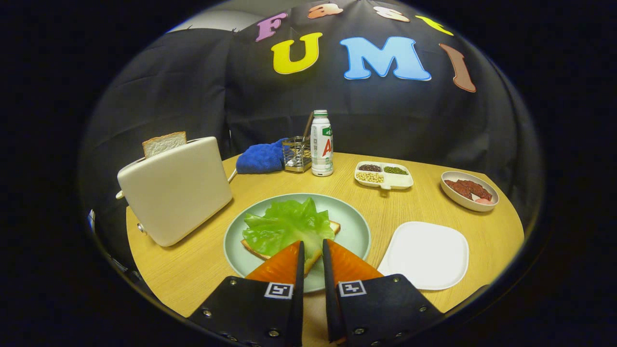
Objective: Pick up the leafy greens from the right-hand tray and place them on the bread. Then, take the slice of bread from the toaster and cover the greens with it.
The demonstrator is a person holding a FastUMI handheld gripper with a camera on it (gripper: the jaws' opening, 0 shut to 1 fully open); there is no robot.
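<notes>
So the whole thing sits in a little booth: black cloth wall (pixel 202 96) hanging all the way round the back, with soft creases and folds in it. Up past the top of the cloth there's a pale strip of the room's wall (pixel 212 19). The surface (pixel 193 270) is light wood-grain with a curved edge, pretty evenly lit, soft shadows, no harsh glare. Beyond the edge it just drops off into dark.

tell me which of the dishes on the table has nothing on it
The white square tray, just right of the gripper. The green plate holds bread and greens, the divided dish beans, the round bowl reddish pieces.
</notes>
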